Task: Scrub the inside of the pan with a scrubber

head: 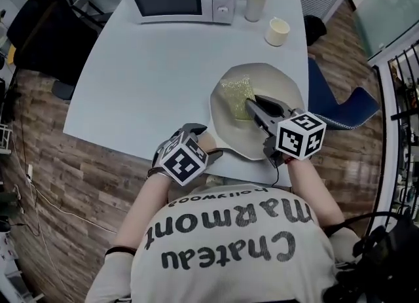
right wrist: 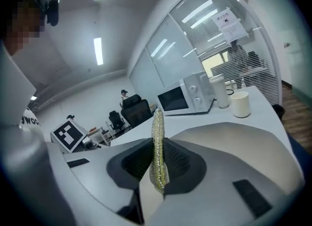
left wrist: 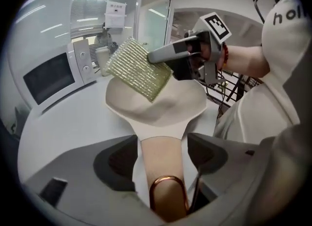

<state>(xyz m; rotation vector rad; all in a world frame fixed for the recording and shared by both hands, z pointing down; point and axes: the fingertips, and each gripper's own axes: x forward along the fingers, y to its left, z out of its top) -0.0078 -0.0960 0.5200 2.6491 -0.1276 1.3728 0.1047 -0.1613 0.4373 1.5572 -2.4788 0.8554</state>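
Two grips matter here. My right gripper (head: 253,106) pinches the scrubber (head: 237,93) by one edge, jaws pressed together on it. The pad looks thin, soft and light, so it should flex under pressure. The pan (head: 230,135) sits at the near edge of the table (head: 150,66), handle (left wrist: 163,164) pointing at me. My left gripper (left wrist: 163,153) stands spread wide astride that handle, pads clear on both sides. Stiff and smooth, it looks the best place to steady the pan, though it could slip. Its near end is cut off in the left gripper view, and I cannot tell whether the scrubber touches the pan.
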